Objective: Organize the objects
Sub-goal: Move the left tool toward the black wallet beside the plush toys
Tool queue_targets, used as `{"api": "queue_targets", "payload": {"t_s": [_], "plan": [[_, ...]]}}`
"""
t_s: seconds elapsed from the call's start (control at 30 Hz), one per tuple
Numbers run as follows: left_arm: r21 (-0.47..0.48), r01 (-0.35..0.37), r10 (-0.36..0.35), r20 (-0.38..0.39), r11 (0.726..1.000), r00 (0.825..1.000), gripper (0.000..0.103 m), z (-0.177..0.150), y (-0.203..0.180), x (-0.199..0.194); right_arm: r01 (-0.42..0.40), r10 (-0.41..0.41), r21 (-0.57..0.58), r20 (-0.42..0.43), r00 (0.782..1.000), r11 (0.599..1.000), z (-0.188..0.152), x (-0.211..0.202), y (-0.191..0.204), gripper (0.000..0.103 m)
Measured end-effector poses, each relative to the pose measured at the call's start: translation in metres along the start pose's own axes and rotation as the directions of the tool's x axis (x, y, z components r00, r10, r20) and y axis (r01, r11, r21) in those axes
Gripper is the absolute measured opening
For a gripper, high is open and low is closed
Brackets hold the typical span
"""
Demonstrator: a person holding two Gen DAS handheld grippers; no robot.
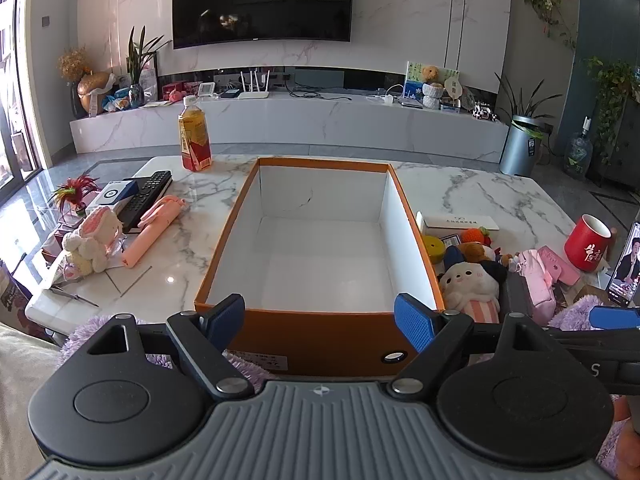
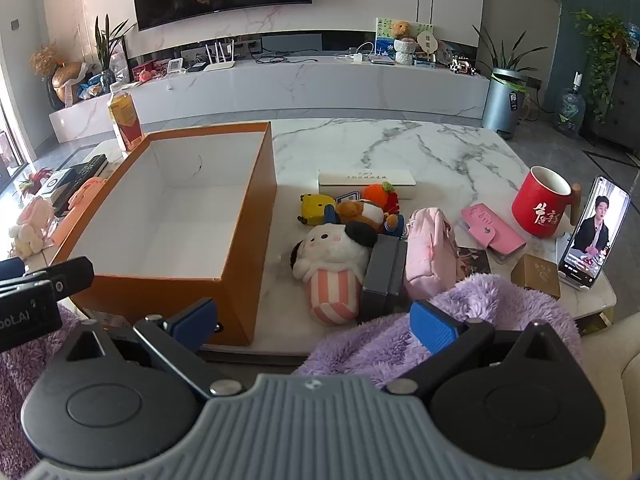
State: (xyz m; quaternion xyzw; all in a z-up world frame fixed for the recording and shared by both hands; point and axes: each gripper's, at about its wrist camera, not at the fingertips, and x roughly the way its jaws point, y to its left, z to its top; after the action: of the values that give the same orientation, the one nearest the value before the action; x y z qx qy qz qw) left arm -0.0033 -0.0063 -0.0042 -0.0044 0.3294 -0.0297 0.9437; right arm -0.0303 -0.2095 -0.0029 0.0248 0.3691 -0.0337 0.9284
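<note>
An empty orange box (image 1: pixel 224 240) with a white inside sits mid-table; it also shows in the right wrist view (image 2: pixel 256 216). My left gripper (image 1: pixel 320 322) is open and empty, just in front of the box's near wall. My right gripper (image 2: pixel 316 322) is open and empty, at the table's near edge. Right of the box lie a white cat plush (image 2: pixel 336 256), a pink pouch (image 2: pixel 430 256), a grey case (image 2: pixel 382 276), a pink wallet (image 2: pixel 492 230) and small toys (image 2: pixel 360 210). Left of the box lie a pink selfie stick (image 1: pixel 150 230), a remote (image 1: pixel 146 196) and a bunny plush (image 1: pixel 94 240).
A tea bottle (image 1: pixel 194 140) stands behind the box's left corner. A red mug (image 2: pixel 542 208), a propped phone (image 2: pixel 594 232) and a small brown box (image 2: pixel 538 276) stand at the right edge. A white flat box (image 2: pixel 366 180) lies behind the toys. Purple fleece (image 2: pixel 400 336) covers the foreground.
</note>
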Motion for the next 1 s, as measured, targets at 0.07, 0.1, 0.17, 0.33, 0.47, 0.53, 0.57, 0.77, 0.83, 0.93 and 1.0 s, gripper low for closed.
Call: {"api": "queue_targets", "payload": {"t_s": [0.07,0.1,0.17,0.33,0.47,0.53,0.57,0.77,0.83,0.93,1.0], "plan": [[-0.005,0.001,-0.001,-0.004,1.000,1.000,0.097,0.000,0.000,0.000,-0.002,0.002,0.000,-0.001,1.000,1.000,0.000,0.000,0.000,0.102],[-0.008,0.002,-0.002,-0.006,1.000,1.000,0.097,0.000,0.000,0.001,-0.003,0.003,0.000,-0.001,1.000,1.000,0.000,0.000,0.000,0.102],[-0.010,0.000,0.000,-0.006,1.000,1.000,0.097,0.000,0.000,0.001,-0.003,0.003,-0.001,-0.001,1.000,1.000,0.000,0.001,0.000,0.102],[-0.004,0.003,-0.003,-0.009,1.000,1.000,0.097,0.000,0.000,0.002,-0.003,0.003,0.000,-0.003,1.000,1.000,0.000,0.001,0.000,0.102],[-0.006,0.015,-0.015,-0.016,1.000,1.000,0.097,0.000,0.000,0.004,-0.003,0.003,-0.001,-0.005,1.000,1.000,0.000,0.001,0.000,0.102],[-0.008,0.036,-0.036,-0.020,0.999,0.999,0.097,0.001,0.000,0.005,-0.009,0.009,0.003,-0.016,1.000,1.000,0.000,0.003,-0.003,0.102],[-0.006,0.051,-0.051,-0.022,0.999,0.998,0.097,0.001,-0.001,0.006,-0.012,0.012,0.007,-0.023,1.000,1.000,0.001,0.005,-0.005,0.102],[0.039,0.132,-0.131,-0.033,0.990,0.991,0.097,0.006,-0.017,0.015,-0.019,0.021,0.040,-0.054,0.998,0.999,0.003,0.018,-0.024,0.102],[0.057,0.168,-0.165,-0.044,0.984,0.985,0.096,0.008,-0.025,0.019,-0.017,0.020,0.055,-0.052,0.998,0.998,0.004,0.022,-0.033,0.102],[0.080,0.226,-0.220,-0.076,0.971,0.973,0.088,0.013,-0.038,0.029,-0.005,0.009,0.077,-0.048,0.999,0.997,0.008,0.028,-0.046,0.100],[0.093,0.265,-0.256,-0.097,0.960,0.962,0.084,0.016,-0.048,0.037,0.003,0.002,0.096,-0.056,0.998,0.995,0.011,0.034,-0.057,0.090]]}}
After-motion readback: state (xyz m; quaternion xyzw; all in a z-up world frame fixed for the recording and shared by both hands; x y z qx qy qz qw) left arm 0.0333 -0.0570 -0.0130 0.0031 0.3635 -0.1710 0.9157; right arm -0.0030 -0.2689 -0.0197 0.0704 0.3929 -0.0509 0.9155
